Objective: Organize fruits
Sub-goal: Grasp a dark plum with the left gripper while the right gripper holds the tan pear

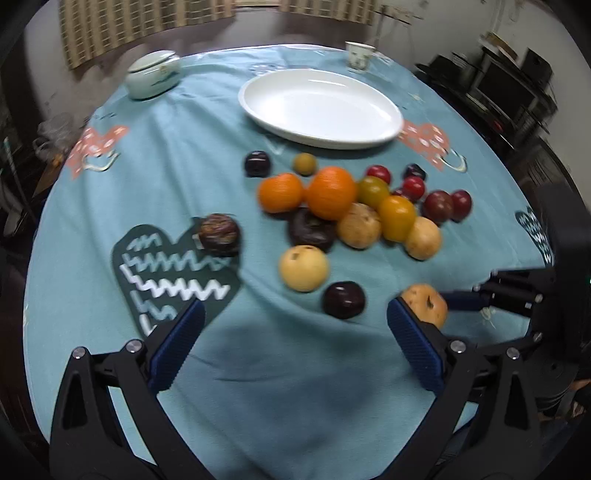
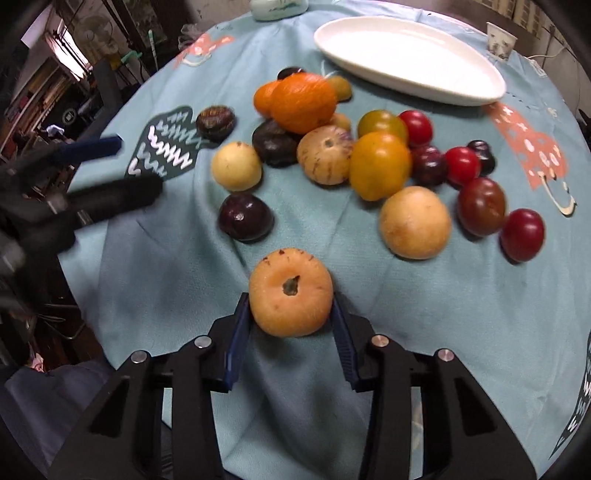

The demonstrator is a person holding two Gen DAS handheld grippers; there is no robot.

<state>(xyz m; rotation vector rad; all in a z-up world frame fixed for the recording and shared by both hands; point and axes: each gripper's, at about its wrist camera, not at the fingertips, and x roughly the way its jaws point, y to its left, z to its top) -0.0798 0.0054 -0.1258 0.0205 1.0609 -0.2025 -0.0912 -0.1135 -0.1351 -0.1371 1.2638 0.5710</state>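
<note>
- Surface [image 2: 369, 406]: round, under a teal cloth [image 1: 280, 387] printed with a dark green heart patch [image 1: 173, 273] and coral motifs; nearest the cameras the cloth lies bare and creased.
- Right tongs [image 2: 291, 325]: pointing steeply down; the blue pads [image 2: 238, 332] press on both flanks of a tan fruit [image 2: 291, 292], stem scar facing the lens, so these tongs pinch it. In the left wrist view the same fruit shows at 4 o'clock from the frame centre.
- Left tongs [image 1: 295, 325]: spread wide, tilted down over bare cloth, nothing between the pads. A dark plum [image 1: 344, 305] lies just beyond the tips at 1 o'clock, apart from both pads.
- Fruit heap: at 12 o'clock from the pinched fruit, near it, sit a pale round fruit [image 2: 415, 221], a yellow-orange tomato [image 2: 379, 165], a striped pale melon [image 2: 325, 154] and several red tomatoes [image 2: 522, 235]; two oranges [image 2: 303, 101] lie further back, touching.
- A brown wrinkled fruit [image 1: 219, 234] rests alone on the heart patch edge, at 9 o'clock from the heap.
- White oval dish [image 1: 321, 107]: beyond the heap at 12 o'clock, holding nothing.
- Far rim: a lidded ceramic bowl [image 1: 153, 75] at 10 o'clock, a paper cup [image 1: 358, 55] at 1 o'clock.
- Room: a checked curtain [image 1: 147, 26] behind; dark shelving [image 1: 506, 85] at 2 o'clock.
</note>
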